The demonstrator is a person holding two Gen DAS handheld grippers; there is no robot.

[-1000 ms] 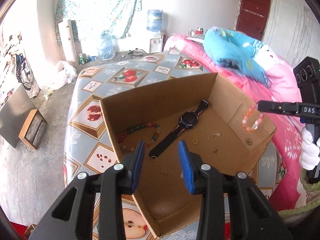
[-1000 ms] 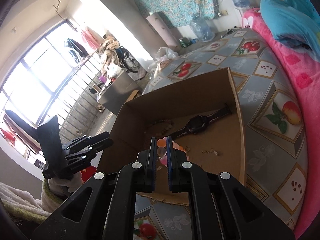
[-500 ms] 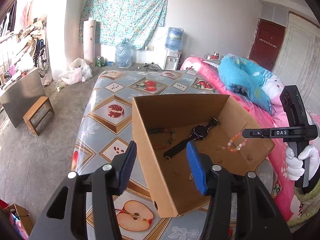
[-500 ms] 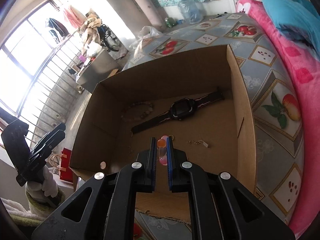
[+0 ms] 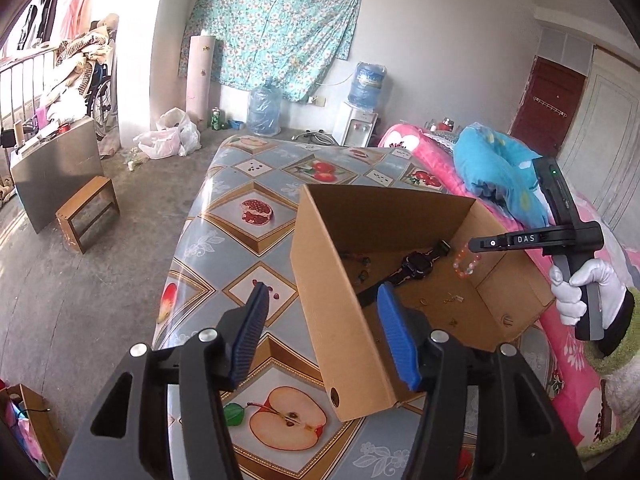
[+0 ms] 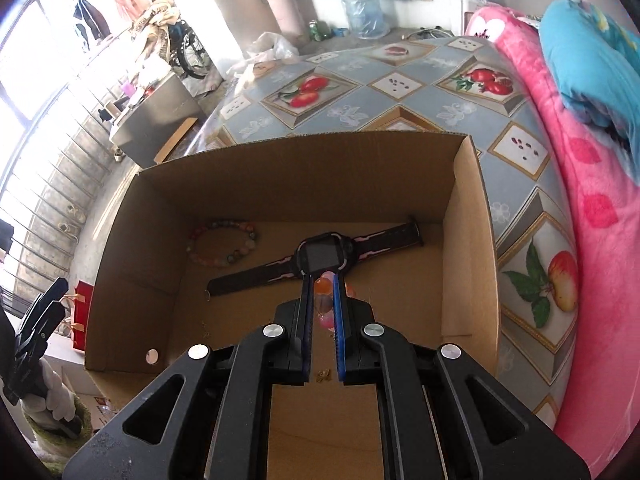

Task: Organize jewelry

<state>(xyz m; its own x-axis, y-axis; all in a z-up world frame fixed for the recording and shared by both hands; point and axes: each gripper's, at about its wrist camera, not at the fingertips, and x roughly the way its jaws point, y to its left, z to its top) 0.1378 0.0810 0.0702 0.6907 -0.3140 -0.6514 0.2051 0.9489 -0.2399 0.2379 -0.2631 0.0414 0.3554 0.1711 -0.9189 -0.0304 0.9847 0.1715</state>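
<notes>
I pinch a little pink and orange bead bracelet [image 6: 326, 300] in my right gripper [image 6: 322, 280], and the two blue fingers [image 6: 339, 320] are pressed close on its beads. It hangs over the inside of the cardboard box [image 6: 468, 248], just above the black watch [image 6: 324, 254] that lies flat on the box floor. In my left view the same bracelet [image 5: 466, 265] dangles from the tip of the right gripper [image 5: 476, 245], and my white-gloved hand [image 5: 576, 284] holds the handle. Next to the watch, near the left wall of the box, lies a bigger bracelet of round beads [image 6: 224, 242]. Some tiny gold bits [image 5: 452, 300] and a small gold ring [image 5: 423, 301] sit on the box floor too. My left gripper [image 5: 320, 322] holds nothing. Its jaws have just been opening, and now the blue fingers [image 5: 250, 334] stand spread on both sides of the box's near wall, but I cannot tell if they touch it. The box stands on a table with a fruit-picture cloth [image 5: 256, 212]. A pink blanket [image 6: 592, 216] lies beside the table.
</notes>
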